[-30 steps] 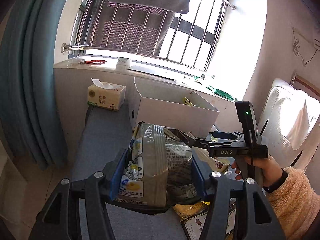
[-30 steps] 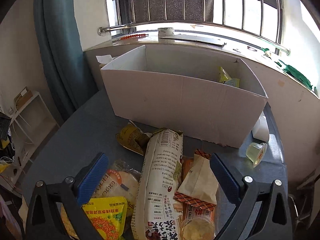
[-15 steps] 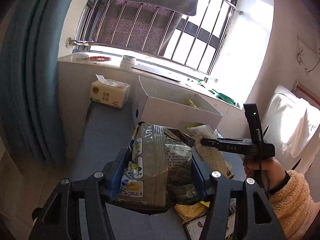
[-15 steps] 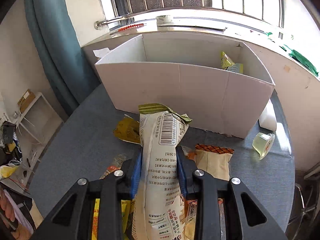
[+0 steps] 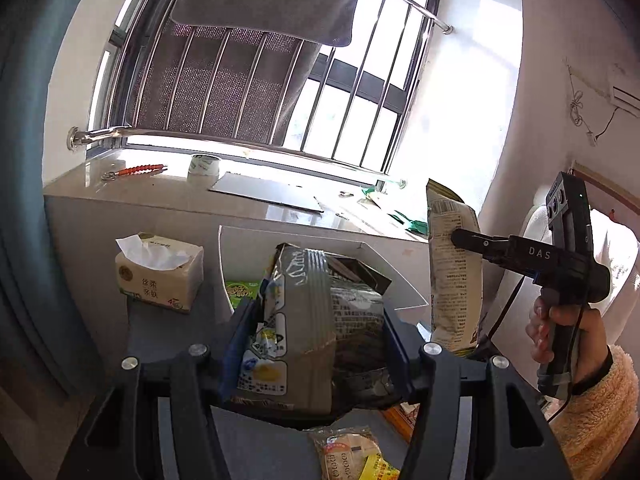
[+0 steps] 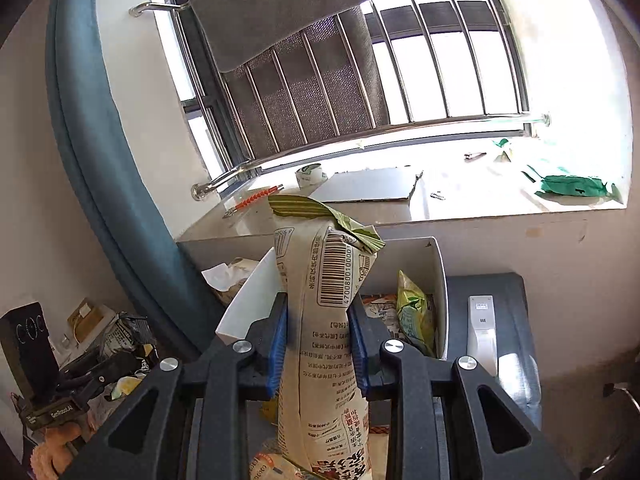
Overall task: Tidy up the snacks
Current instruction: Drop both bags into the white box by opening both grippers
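Tall paper pouch [image 6: 328,320] lifted; crinkly foil bag [image 5: 316,332] clamped.

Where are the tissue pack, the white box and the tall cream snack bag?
tissue pack [image 5: 160,276]: left wrist view, on its front face.
white box [image 6: 438,280]: right wrist view, on its right wall.
tall cream snack bag [image 6: 332,280]: right wrist view, on the barcode near its top.

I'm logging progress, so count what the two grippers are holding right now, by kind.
Grey snack bag, in left gripper: 1
Cream snack bag, in right gripper: 1
Total: 2
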### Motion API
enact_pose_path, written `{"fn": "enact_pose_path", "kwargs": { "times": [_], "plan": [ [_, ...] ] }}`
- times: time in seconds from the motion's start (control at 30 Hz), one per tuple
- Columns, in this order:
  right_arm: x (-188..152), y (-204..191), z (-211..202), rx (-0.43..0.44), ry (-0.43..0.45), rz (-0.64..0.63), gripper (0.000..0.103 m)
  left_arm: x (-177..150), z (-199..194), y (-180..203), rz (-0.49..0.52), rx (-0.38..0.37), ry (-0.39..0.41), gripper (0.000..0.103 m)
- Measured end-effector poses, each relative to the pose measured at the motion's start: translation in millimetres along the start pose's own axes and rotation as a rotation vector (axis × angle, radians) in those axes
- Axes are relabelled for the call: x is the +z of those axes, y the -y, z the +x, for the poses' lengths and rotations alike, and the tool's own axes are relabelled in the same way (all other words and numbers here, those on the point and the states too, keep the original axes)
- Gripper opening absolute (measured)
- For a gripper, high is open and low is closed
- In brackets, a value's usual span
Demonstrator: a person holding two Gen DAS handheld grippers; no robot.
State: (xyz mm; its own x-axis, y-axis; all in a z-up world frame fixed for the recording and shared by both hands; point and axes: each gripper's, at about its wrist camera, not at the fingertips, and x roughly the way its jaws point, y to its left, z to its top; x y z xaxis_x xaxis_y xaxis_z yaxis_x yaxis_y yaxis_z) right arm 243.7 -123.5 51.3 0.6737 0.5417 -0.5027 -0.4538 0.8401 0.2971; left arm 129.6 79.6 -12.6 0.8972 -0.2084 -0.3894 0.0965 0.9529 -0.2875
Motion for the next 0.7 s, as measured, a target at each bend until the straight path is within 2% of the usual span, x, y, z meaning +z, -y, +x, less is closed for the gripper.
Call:
{"fn": "enact_pose_path", "kwargs": {
  "times": [0.1,0.23,0.37,0.43,0.47,0.5,0.53,0.6,0.7],
  "plan": [
    [35.9,5.0,14.7,-0.014,0.013,-0.003,0.03,33.5,37.3,-0.1,0.041,0.038,-0.004,0.063],
    [72.3,15.0,52.3,-0.098,-0.016,-0.032,0.03,65.1,92.9,-6.2,0.047,0.093,-0.04,0.063],
    [79.8,27.4,90.0,-0.154,-0.092,-0.052,0.03,72.8,140.8,-13.4,0.056,0.136,-0.107,0.064],
    [75.4,36.0,106.9,-0.13,-0.152,-0.024,0.034,69.1,162.6,-10.0,0.121,0.176,-0.157,0.071],
    [70.2,41.4,112.7,-0.132,-0.174,-0.002,0.039,66.8,173.7,-10.4,0.138,0.193,-0.19,0.093],
    [66.1,44.5,117.7,-0.147,-0.181,0.008,0.069,63.4,182.8,-13.0,0.134,0.198,-0.221,0.103],
    [60.8,47.4,120.2,-0.164,-0.179,0.008,0.103,59.2,188.2,-16.7,0.115,0.207,-0.249,0.103],
    [52.6,50.2,118.7,-0.189,-0.15,0.002,0.103,50.6,192.9,-23.2,0.073,0.2,-0.281,0.103],
    [46.5,51.9,114.1,-0.174,-0.148,0.02,0.103,40.7,190.6,-26.1,0.064,0.205,-0.288,0.103]
  ]
}}
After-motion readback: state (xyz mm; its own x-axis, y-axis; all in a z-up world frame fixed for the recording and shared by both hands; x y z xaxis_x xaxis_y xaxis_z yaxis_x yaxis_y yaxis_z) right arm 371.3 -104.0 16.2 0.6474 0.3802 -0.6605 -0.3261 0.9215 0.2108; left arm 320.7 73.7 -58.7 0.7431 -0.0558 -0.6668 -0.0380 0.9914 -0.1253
